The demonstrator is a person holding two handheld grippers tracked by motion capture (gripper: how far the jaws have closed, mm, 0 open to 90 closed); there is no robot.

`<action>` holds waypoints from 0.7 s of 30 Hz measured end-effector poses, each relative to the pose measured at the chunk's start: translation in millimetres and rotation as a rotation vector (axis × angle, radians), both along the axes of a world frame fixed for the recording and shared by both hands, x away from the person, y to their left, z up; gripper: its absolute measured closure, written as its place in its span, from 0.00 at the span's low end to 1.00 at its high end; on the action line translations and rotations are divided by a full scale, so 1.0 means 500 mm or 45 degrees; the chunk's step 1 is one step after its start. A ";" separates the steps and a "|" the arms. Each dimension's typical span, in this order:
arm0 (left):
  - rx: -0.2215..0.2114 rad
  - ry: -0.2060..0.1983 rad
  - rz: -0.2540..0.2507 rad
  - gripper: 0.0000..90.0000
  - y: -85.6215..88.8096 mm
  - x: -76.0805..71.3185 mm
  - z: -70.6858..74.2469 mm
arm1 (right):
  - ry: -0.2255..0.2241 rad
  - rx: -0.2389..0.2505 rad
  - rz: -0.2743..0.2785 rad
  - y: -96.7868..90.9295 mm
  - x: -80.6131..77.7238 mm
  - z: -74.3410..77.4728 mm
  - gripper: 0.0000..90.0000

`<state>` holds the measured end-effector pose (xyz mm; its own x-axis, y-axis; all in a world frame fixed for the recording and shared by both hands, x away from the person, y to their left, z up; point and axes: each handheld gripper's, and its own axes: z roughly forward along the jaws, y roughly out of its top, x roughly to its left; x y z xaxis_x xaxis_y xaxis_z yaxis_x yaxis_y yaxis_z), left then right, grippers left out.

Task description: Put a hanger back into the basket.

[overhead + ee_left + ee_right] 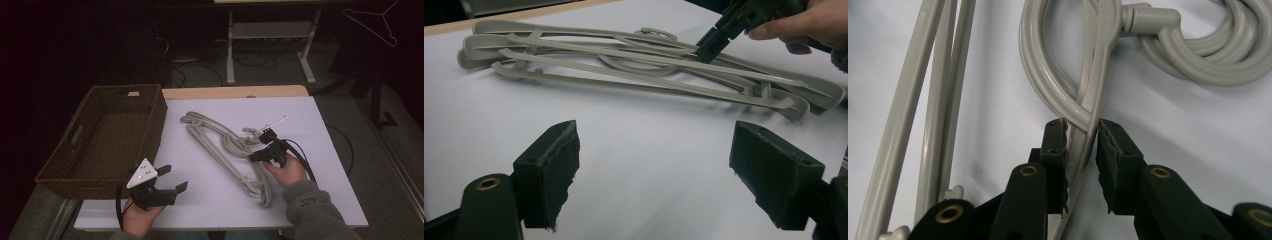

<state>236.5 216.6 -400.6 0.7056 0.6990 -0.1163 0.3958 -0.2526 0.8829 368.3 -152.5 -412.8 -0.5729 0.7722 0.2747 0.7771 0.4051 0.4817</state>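
A pile of grey plastic hangers [225, 150] lies on the white bench [330, 200], running from about 11 o'clock to 5 o'clock across the sheet. The right gripper [266, 141] comes to the pile from 3 o'clock, at the place where the hooks [1198, 45] curl over each other. In the right gripper view its jaws have a thin hanger bar [1083, 140] between them, and the pads look to be touching or almost touching it. I think this narrow bar was chosen because it fits easily between the jaws and lets one hanger be separated from the others.

The left gripper [169, 179] rests low at 7 o'clock of the bench, well apart from the pile, with jaws spread wide and nothing between them. It seems to wait for a free end. The woven basket [65, 160] stands open at 9 o'clock, probably to receive the hangers.
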 end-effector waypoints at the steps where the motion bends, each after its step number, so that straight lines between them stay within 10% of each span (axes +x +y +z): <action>1: -0.002 0.003 0.000 0.21 0.000 0.000 0.000 | 0.008 0.005 -0.010 -0.001 0.000 0.000 0.82; 21: -0.036 0.028 -0.002 0.22 -0.017 0.008 0.014 | 0.131 0.297 -0.131 -0.032 -0.012 0.017 0.91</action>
<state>240.3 208.1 -393.4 0.7039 0.6939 -0.1517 0.4148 -0.2281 0.8809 362.6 -168.4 -404.5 -0.4548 0.7339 0.5046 0.8580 0.2092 0.4691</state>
